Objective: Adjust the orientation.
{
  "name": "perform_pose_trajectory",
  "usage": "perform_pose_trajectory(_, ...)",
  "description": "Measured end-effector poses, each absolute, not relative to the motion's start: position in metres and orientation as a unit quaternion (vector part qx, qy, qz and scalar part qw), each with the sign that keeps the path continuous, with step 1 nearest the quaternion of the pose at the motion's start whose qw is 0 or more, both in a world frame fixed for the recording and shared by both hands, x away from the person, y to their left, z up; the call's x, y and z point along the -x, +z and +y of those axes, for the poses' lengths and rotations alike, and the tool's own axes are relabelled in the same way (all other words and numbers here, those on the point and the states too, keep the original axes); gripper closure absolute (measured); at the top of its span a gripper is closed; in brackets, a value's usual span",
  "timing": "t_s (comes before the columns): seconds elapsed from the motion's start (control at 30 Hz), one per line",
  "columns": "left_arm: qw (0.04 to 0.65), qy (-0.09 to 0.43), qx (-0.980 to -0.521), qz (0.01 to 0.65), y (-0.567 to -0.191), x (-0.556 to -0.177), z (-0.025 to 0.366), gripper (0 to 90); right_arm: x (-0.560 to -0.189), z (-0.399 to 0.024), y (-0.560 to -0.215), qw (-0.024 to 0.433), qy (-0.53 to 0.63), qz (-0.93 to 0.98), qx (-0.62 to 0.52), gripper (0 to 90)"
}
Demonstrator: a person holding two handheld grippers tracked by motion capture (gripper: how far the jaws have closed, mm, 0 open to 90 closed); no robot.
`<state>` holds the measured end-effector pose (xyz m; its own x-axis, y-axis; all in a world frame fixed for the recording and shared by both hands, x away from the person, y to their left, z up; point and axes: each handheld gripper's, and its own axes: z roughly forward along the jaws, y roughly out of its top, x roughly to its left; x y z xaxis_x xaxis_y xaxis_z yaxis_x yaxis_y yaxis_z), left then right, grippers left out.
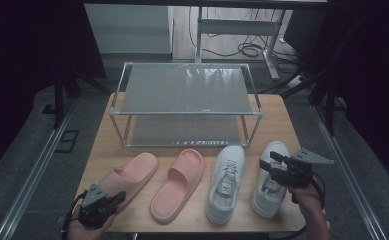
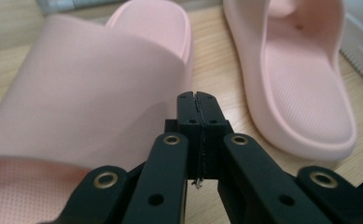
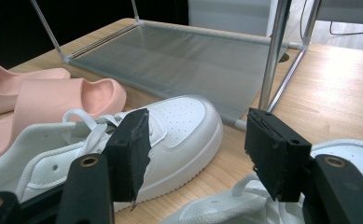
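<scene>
From above we see both grippers over shoes; up close, our left gripper (image 2: 198, 100) is pressed shut beside the slipper (image 2: 86, 88), our right gripper (image 3: 195, 149) wide over the sneaker (image 3: 123, 144).

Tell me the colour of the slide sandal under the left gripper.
Pale pink slide sandal, best seen in the left gripper view.

**Dim recording lab or studio**

Small pale wooden table (image 1: 282, 120) standing alone on grey carpet, ringed by black curtains (image 1: 377, 75). Loose black cables (image 1: 247, 49) coiled on the floor beneath a white metal desk frame (image 1: 237, 26). Metal floor rails (image 1: 27, 175) alongside.
</scene>
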<state>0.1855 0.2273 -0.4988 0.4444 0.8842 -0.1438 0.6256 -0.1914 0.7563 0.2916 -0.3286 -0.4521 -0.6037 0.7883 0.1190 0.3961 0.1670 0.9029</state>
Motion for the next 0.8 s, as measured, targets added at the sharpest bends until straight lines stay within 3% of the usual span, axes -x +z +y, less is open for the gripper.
perform_pose_trajectory(0.8,0.375,0.160,-0.746,0.527,-0.516,-0.183,0.242,90.0,-0.290,-0.329,-0.456,0.189,0.502,0.739,-0.407,40.5)
